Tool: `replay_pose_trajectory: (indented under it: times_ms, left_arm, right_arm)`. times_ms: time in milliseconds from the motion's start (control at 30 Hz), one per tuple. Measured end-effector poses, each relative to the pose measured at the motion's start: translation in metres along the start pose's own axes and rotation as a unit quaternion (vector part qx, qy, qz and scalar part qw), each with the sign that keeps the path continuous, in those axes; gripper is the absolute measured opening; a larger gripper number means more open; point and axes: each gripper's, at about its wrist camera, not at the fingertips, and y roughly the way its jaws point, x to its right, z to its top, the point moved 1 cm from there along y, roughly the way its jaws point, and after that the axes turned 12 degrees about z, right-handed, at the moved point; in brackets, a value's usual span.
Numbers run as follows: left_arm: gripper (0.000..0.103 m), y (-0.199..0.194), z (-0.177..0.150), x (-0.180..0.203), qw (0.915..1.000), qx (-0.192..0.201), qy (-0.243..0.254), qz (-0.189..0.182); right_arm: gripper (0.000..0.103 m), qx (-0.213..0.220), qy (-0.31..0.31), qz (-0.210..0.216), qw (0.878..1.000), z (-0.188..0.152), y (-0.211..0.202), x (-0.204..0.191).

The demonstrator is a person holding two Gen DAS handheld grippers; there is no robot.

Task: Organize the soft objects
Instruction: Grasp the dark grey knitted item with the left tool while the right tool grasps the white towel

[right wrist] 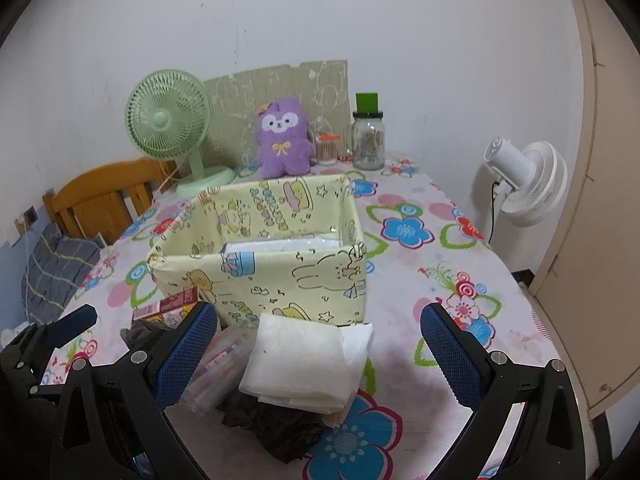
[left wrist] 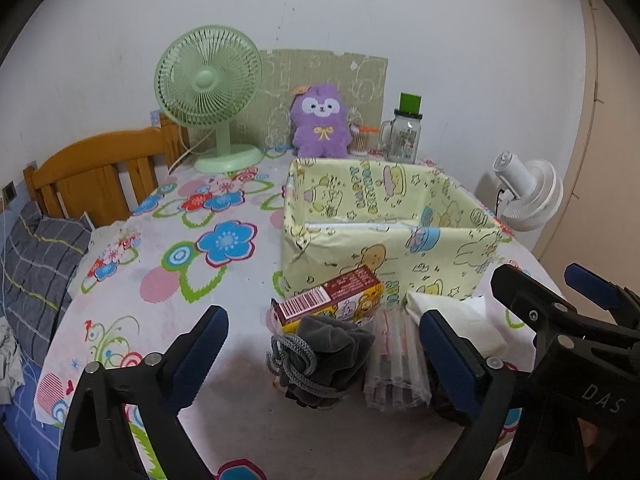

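The soft items lie in a cluster on the table just in front of the open-topped yellow cartoon-print storage box (right wrist: 260, 268), which serves as the reference below. The folded white cloth pad (right wrist: 304, 360) rests against the front wall of the box, towards its right corner, partly on top of a crumpled dark brown fabric piece (right wrist: 280, 428). The grey drawstring pouch (left wrist: 320, 352) lies before the left front corner. Between pouch and pad sits a clear plastic packet (left wrist: 394, 364); a red and yellow printed carton (left wrist: 332, 296) leans on the front wall, behind the pouch.

The right gripper (right wrist: 320, 356) is released, jaws spread wide either side of the white pad. The left gripper (left wrist: 324, 356) is likewise released, jaws straddling the pouch and packet. Neither holds anything.

Probable faults:
- Closing the right jaws may pinch only the upper layer; the pad could unfold on lifting.
- The dark fabric beneath could be dragged along.
- The left jaws may catch the packet or the cords instead of the pouch body.
- The grippers stand near each other and may collide.
- The box walls look flimsy; a low approach could push or crumple the front wall.
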Motion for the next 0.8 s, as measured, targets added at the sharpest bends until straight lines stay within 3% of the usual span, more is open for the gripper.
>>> replay_pose_trajectory:
  times_ms: [67,400,500,633,800]
  left_arm:
    - [0.088,0.005,-0.002,0.0,0.9999,-0.012,-0.002,0.0]
    - [0.076,0.026,-0.01,-0.001,0.9988,-0.049,-0.006,-0.001]
    - [0.069,0.033,-0.013,0.0,0.9979,-0.063,-0.008,-0.01]
    - [0.055,0.036,-0.014,0.003,0.9976,-0.068,-0.006,-0.012]
    - [0.048,0.039,-0.015,0.004,0.9978,-0.066,-0.003,-0.006]
  right_arm:
    - [0.103,-0.008,-0.001,0.0,1.0,-0.001,0.006,-0.001]
    - [0.103,-0.042,-0.002,-0.002,0.999,-0.008,0.029,-0.003]
    - [0.103,-0.052,-0.003,-0.002,0.999,-0.01,0.036,-0.004]
    - [0.103,-0.063,0.002,-0.005,0.998,-0.012,0.045,-0.002]
    - [0.103,-0.078,0.022,0.004,0.997,-0.015,0.055,0.004]
